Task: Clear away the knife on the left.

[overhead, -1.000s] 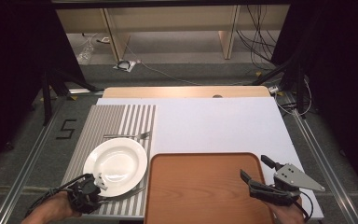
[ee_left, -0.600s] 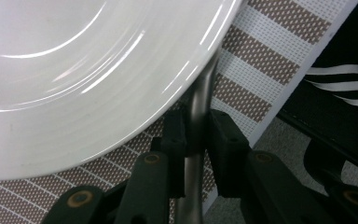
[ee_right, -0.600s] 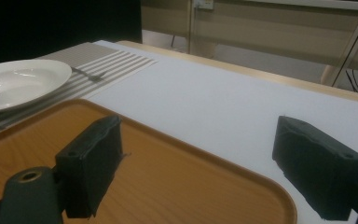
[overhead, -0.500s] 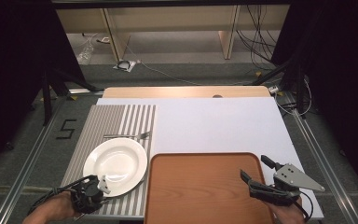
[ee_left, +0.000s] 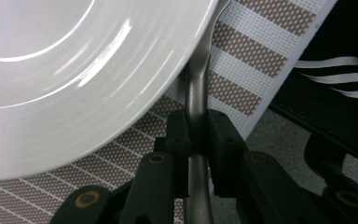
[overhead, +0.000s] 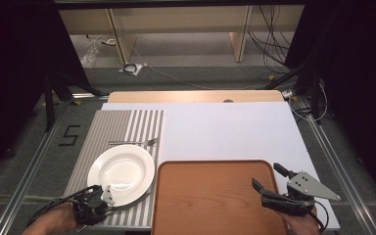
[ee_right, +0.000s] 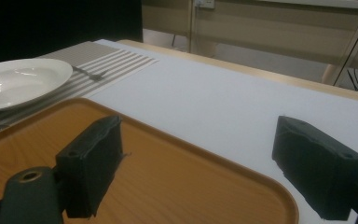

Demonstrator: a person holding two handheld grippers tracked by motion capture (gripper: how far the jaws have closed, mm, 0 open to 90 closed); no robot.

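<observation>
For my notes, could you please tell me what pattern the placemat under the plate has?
The placemat has grey and white stripes, clearest in the high view.

A single black "5" (overhead: 69, 135) is showing on the grey floor left of the counter (overhead: 225, 132).

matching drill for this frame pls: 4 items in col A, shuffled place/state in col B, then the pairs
Column A
1. round white ceramic plate
2. silver metal fork
3. left gripper
4. right gripper

Column B
a. jaws apart, above the brown rectangular tray
b. on the striped grey placemat, near the tray's left edge
c. jaws closed on a slim grey metal utensil handle
d. on the placemat, just beyond the plate

Pairs: 1-b, 2-d, 3-c, 4-a
</observation>
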